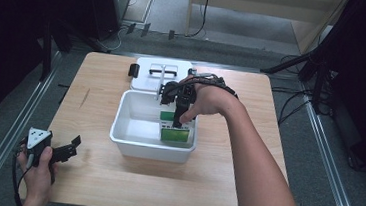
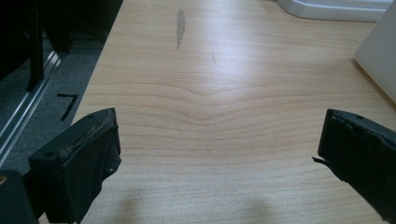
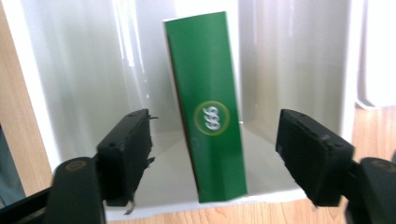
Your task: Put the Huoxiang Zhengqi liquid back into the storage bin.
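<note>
A white plastic bin (image 1: 132,139) stands mid-table. Inside it, against its right wall, is a green box (image 1: 174,135). The right gripper view looks down at this green box (image 3: 210,107), which carries a round gold logo. My right gripper (image 1: 180,120) points down into the bin, open. Its jaws stand either side of the box without touching it in the right gripper view, where the right gripper (image 3: 215,158) hangs just above the box. My left gripper (image 1: 71,146) is open near the table's front left corner. In its own view the left gripper (image 2: 219,154) holds nothing above bare wood.
The bin's white lid (image 1: 161,73) with a handle lies flat behind the bin. A bin corner (image 2: 378,60) and the lid's edge (image 2: 336,9) show in the left gripper view. The wooden table (image 1: 114,182) has bare room at front and left. Grey floor and rails surround it.
</note>
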`<state>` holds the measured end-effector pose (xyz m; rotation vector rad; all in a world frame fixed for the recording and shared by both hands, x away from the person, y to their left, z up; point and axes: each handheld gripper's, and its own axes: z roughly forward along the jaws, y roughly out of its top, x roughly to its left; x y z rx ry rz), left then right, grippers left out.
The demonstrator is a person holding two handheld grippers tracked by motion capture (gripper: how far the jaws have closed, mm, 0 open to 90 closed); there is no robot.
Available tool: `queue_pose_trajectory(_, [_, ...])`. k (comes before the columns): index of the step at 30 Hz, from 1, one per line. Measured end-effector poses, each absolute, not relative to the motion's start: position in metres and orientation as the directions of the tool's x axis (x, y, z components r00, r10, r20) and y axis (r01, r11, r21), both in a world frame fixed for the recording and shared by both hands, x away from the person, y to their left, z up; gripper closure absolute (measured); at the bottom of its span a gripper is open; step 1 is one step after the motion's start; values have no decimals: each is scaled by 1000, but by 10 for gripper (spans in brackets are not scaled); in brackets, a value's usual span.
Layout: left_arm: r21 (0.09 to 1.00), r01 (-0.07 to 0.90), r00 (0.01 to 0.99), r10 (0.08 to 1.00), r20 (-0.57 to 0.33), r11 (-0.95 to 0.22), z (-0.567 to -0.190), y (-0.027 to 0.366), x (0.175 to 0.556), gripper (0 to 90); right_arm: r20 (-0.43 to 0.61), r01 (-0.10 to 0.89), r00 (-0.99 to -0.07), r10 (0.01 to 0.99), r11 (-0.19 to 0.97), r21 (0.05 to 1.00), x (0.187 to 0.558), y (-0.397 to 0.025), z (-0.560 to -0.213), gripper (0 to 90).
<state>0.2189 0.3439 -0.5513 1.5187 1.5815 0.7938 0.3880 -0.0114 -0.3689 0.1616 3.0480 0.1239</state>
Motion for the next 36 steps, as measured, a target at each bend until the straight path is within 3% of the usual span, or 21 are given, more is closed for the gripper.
queue_pose_trajectory(12, [861, 502, 29, 993, -116, 86, -551, 344, 219, 0, -91, 215, -970, 224, 972, 91, 391, -20, -352, 134])
queue_pose_trajectory(36, [862, 500, 25, 993, -112, 84, -551, 343, 219, 0, -111, 268, -954, 279, 958, 105, 386, -69, -335, 135])
